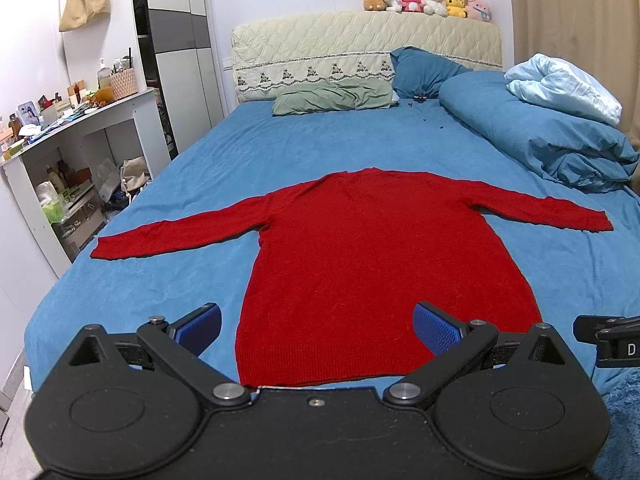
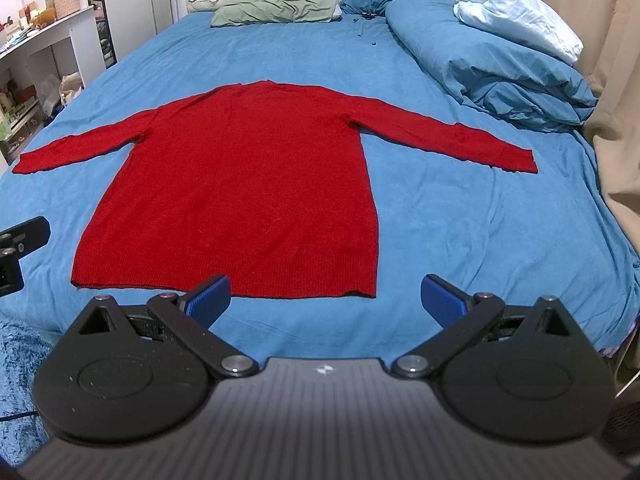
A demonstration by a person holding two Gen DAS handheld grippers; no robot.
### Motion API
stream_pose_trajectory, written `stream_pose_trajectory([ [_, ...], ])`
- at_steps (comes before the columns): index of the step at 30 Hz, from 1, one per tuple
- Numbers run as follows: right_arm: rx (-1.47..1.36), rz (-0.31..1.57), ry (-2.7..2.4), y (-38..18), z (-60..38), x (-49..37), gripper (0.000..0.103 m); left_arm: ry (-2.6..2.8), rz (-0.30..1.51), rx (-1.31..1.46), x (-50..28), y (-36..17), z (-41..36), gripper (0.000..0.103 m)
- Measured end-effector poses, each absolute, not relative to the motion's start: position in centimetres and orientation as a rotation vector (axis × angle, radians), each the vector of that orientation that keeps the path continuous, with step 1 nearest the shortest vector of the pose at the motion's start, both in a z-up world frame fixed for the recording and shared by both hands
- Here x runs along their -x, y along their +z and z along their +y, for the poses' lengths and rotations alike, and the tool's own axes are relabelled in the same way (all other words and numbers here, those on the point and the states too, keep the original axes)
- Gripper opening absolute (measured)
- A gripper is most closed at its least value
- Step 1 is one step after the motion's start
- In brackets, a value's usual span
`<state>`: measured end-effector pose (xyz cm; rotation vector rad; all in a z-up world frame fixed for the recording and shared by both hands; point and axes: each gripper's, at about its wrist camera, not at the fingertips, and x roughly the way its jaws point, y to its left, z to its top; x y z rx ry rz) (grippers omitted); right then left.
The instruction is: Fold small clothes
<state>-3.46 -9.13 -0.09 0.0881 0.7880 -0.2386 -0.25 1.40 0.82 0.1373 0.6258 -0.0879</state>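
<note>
- On the bed [image 1: 120, 296], blue sheet: one red sweater [image 1: 372, 264], laid flat, sleeves stretched out to either side, hem toward the cameras, neckline toward the headboard [image 1: 360, 44].
- Left gripper [image 1: 318, 326]: fingers spread wide, holding nothing; hovers at the hem, its blue pads [image 1: 436, 330] to either side of the hem's left corner, one over the sheet, one over the knit.
- Right gripper [image 2: 326, 298]: fingers spread wide, holding nothing; sits at the bed's near edge by the hem's right corner, left pad overlapping the hem in view, right pad over bare sheet.
- Green pillow [image 1: 332, 98] and blue pillow [image 1: 424, 68] at the headboard.
- Rolled blue duvet [image 1: 540, 136] along the right side, pale blue bedding [image 1: 564, 88] on top.
- Plush toys [image 1: 428, 2], a row on the headboard.
- White shelf [image 1: 80, 120] at left, cluttered with bottles and boxes.
</note>
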Motion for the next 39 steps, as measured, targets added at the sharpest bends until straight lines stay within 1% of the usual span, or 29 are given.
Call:
stream_pose_trajectory([
  [21,-0.084,0.785,-0.235,0.3,-8.6,3.2,0.103,-0.082,0.631,-0.122,0.2,1.2,1.2,0.103],
  [23,-0.101,0.784,-0.236,0.3,-8.8,3.2,0.103,-0.101,0.630,-0.120,-0.1,1.7,0.9,0.103],
  [26,-0.121,0.780,-0.240,1.1,-9.6,2.5,0.103,-0.142,0.574,-0.139,-1.0,3.6,-0.4,0.103],
  [30,-0.136,0.718,-0.276,3.4,-12.4,1.1,0.103,-0.192,0.460,-0.148,-3.6,7.3,-2.9,0.103],
  [33,-0.156,0.674,-0.306,5.0,-15.7,-0.6,0.103,-0.261,0.424,-0.166,-7.2,8.6,-5.6,0.103],
  [36,-0.166,0.641,-0.357,5.7,-19.8,-3.1,0.103,-0.352,0.464,-0.162,-12.4,8.1,-8.7,0.103],
  [39,-0.155,0.629,-0.427,5.0,-24.1,-5.8,0.103,-0.382,0.499,-0.164,-17.3,6.5,-11.4,0.103],
])
